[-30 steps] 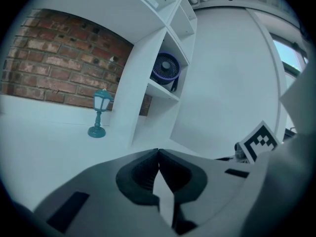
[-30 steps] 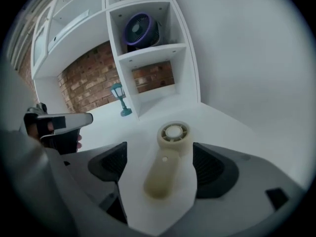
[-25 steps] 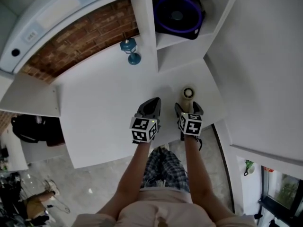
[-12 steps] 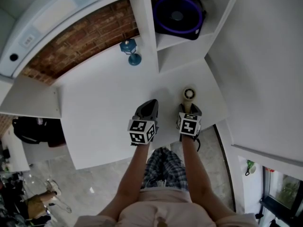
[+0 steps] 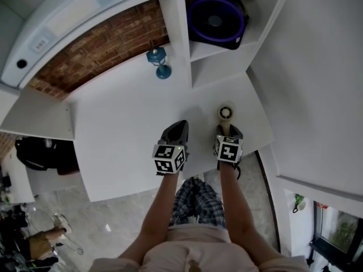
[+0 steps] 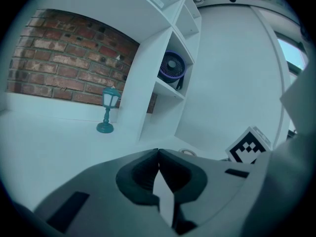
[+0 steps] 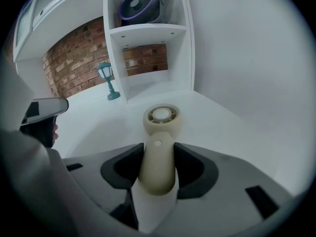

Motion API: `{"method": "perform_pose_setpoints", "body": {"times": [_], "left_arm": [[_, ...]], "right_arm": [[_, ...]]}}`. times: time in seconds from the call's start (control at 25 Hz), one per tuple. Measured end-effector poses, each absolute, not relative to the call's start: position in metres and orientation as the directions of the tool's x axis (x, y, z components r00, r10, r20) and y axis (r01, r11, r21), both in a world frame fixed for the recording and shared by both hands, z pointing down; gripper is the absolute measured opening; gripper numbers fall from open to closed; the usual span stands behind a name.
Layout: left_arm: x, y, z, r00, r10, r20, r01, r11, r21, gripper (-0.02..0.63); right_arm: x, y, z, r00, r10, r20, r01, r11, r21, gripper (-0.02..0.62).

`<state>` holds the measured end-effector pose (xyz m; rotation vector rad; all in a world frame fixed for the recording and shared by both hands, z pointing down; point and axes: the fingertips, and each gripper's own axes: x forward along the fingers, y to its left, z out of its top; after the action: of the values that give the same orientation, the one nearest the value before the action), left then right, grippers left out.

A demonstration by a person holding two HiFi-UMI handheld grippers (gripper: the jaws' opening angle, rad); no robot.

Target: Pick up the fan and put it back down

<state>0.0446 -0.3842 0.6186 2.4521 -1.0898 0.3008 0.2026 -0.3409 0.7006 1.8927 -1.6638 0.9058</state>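
Note:
A small cream hand-held fan (image 5: 226, 113) lies flat on the white table (image 5: 119, 129), its round head (image 7: 160, 116) pointing away from me. My right gripper (image 5: 228, 131) reaches down over the fan's handle. Its jaws are closing, and in the right gripper view both jaw tips touch the handle's sides at the right gripper (image 7: 158, 153). My left gripper (image 5: 178, 127) hovers a hand's width to the left of the fan, shut, with nothing in it; its closed tips show in the left gripper (image 6: 158, 153) view.
A big purple-rimmed fan (image 5: 215, 18) sits in the upper cubby of a white shelf unit (image 5: 177, 50) at the table's back. A teal lantern ornament (image 5: 159, 61) stands left of the shelf before a brick wall (image 5: 96, 47). The table's near edge runs just under both grippers.
The right gripper's jaws have narrowed from wide apart to touching the fan's handle. Both hands have hardly shifted.

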Motion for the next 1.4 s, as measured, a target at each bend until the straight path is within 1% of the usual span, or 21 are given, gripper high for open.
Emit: {"method": "perform_pose_setpoints", "body": {"times": [0.28,0.56,0.84,1.04,1.2,1.28,1.4], "left_arm": [[0.031,-0.383,0.604,0.651,-0.674,0.348,-0.759,-0.580,0.296,0.028],[0.013,-0.385,0.568,0.636,-0.712,0.297,-0.771,-0.577,0.269,0.028],[-0.012,-0.389,0.516,0.611,-0.762,0.215,-0.790,-0.569,0.229,0.028],[-0.031,-0.387,0.479,0.587,-0.796,0.150,-0.806,-0.555,0.207,0.028],[-0.043,-0.391,0.455,0.570,-0.815,0.107,-0.816,-0.546,0.189,0.028],[-0.048,-0.392,0.450,0.562,-0.821,0.097,-0.821,-0.541,0.182,0.028],[-0.055,-0.392,0.447,0.555,-0.827,0.091,-0.826,-0.534,0.182,0.028]], "right_arm": [[0.200,-0.341,0.680,0.035,-0.720,0.693,-0.986,-0.139,-0.095,0.204],[0.189,-0.348,0.625,0.004,-0.817,0.576,-0.990,-0.084,-0.113,0.204],[0.173,-0.354,0.537,-0.030,-0.931,0.365,-0.994,-0.012,-0.111,0.204],[0.160,-0.351,0.467,-0.061,-0.985,0.162,-0.991,0.040,-0.129,0.204],[0.155,-0.344,0.416,-0.068,-0.998,-0.007,-0.989,0.068,-0.132,0.204],[0.153,-0.342,0.404,-0.068,-0.997,-0.047,-0.990,0.073,-0.124,0.204],[0.148,-0.344,0.397,-0.077,-0.996,-0.054,-0.990,0.083,-0.115,0.204]]}}
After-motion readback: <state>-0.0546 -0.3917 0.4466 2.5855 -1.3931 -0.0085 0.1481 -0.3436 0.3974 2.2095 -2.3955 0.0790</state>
